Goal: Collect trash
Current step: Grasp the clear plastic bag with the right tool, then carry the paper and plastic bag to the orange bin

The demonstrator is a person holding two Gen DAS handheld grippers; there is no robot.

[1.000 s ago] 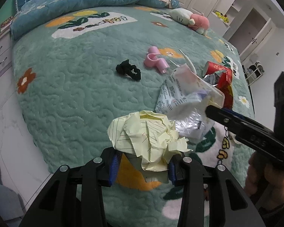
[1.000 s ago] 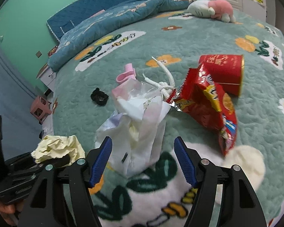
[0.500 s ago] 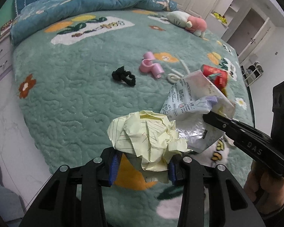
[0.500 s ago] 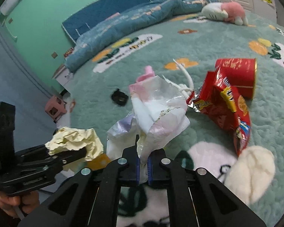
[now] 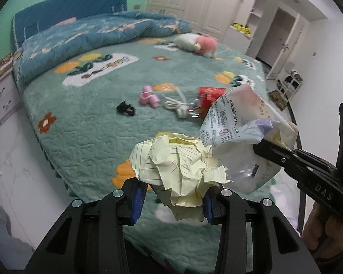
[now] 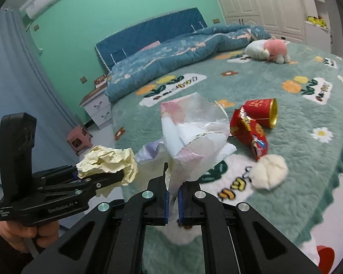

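My left gripper (image 5: 172, 202) is shut on a crumpled ball of yellow lined paper (image 5: 173, 164), held in the air over the near edge of the bed; it also shows in the right wrist view (image 6: 107, 162). My right gripper (image 6: 173, 198) is shut on a white and pink plastic tissue wrapper (image 6: 189, 137), lifted off the bed; it also shows in the left wrist view (image 5: 242, 132). A red snack bag (image 6: 251, 134), a red can (image 6: 260, 111) and a white crumpled tissue ball (image 6: 268, 171) lie on the green bedspread (image 6: 308, 150).
On the bed lie a pink hair roller (image 5: 148, 96), a black scrunchie (image 5: 125, 108), a white cord (image 5: 176, 105), a plush toy (image 5: 196, 43) and a blue quilt (image 5: 91, 32). A white nightstand (image 6: 96, 107) and a pink stool (image 6: 79, 139) stand on the floor left of the bed.
My right gripper has shut on the tissue wrapper and lifted it off the bed. Both grippers have risen and pulled back from the bed. The left keeps hold of the yellow paper.
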